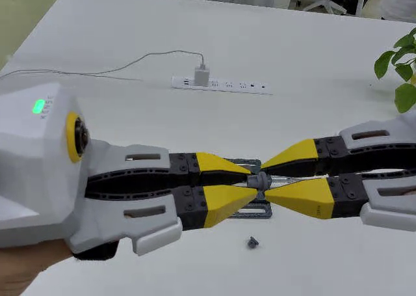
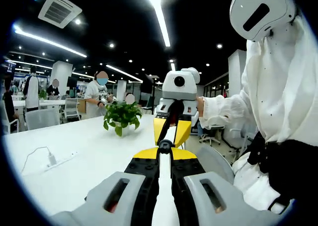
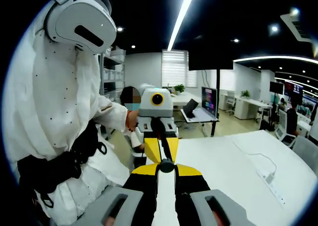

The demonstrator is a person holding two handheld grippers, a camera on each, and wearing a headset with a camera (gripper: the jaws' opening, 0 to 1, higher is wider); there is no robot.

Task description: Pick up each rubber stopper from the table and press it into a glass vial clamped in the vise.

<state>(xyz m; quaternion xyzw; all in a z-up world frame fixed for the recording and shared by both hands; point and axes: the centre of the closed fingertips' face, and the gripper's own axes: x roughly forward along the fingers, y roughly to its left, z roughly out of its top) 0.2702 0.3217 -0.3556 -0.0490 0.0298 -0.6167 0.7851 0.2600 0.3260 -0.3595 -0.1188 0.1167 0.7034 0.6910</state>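
My two grippers meet tip to tip over the middle of the table. The left gripper [image 1: 249,180] comes in from the left, the right gripper [image 1: 268,184] from the right. Between their yellow tips sits a small dark grey rubber stopper [image 1: 260,181], and both pairs of jaws are closed on it. In the left gripper view the stopper [image 2: 165,146] sits at my own tips [image 2: 165,150], with the other gripper facing me. The right gripper view shows the same stopper [image 3: 166,165]. The dark vise [image 1: 257,210] lies on the table right under the tips, mostly hidden. A second grey stopper [image 1: 253,243] lies loose in front of it.
A white power strip [image 1: 221,84] with a plugged charger and a thin cable lies further back on the white table [image 1: 130,42]. A green plant [image 1: 400,68] stands at the right edge. Office chairs stand beyond the far edge.
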